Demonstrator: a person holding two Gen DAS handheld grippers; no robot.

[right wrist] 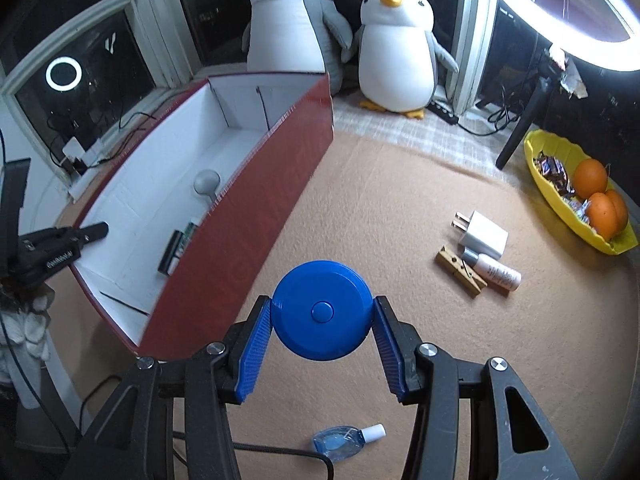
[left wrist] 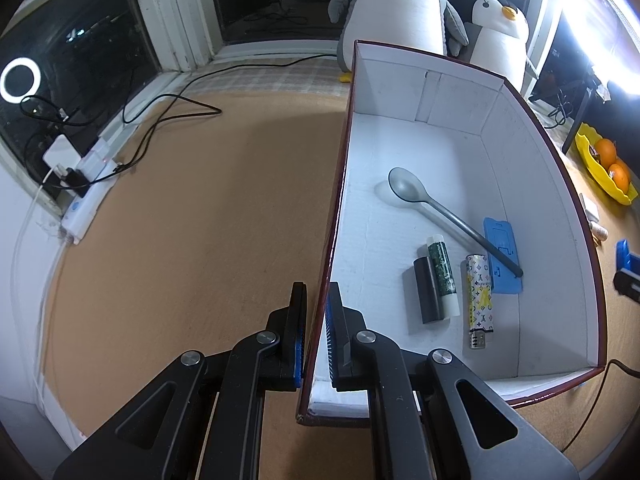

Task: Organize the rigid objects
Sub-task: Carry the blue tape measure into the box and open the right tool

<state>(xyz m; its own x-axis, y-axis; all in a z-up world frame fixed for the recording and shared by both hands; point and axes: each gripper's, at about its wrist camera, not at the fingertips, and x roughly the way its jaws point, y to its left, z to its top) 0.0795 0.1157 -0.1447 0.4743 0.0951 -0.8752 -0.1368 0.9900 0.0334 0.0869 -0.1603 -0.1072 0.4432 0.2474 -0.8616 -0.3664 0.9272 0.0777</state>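
Observation:
My left gripper point(left wrist: 318, 296) is shut on the near left wall of a red box point(left wrist: 338, 216) with a white inside. On the box floor lie a grey spoon point(left wrist: 432, 204), a blue flat piece point(left wrist: 502, 256), a patterned lighter point(left wrist: 479, 300), a green-and-white tube point(left wrist: 442, 276) and a black stick point(left wrist: 427, 290). My right gripper point(right wrist: 322, 312) is shut on a round blue disc point(right wrist: 322, 310) with a centre button, held above the tan mat to the right of the red box point(right wrist: 248, 216). The left gripper point(right wrist: 86, 234) shows at that box's left wall.
On the mat right of the box lie a white plug adapter point(right wrist: 484, 234), a wooden clothespin point(right wrist: 460, 270) and a small white bottle point(right wrist: 496, 272). A blue-liquid bottle point(right wrist: 344, 440) lies near me. A yellow tray point(right wrist: 560, 216) holds oranges. Two plush penguins point(right wrist: 396, 52) stand behind. Cables point(left wrist: 168, 108) and a power strip point(left wrist: 86, 204) lie at the left.

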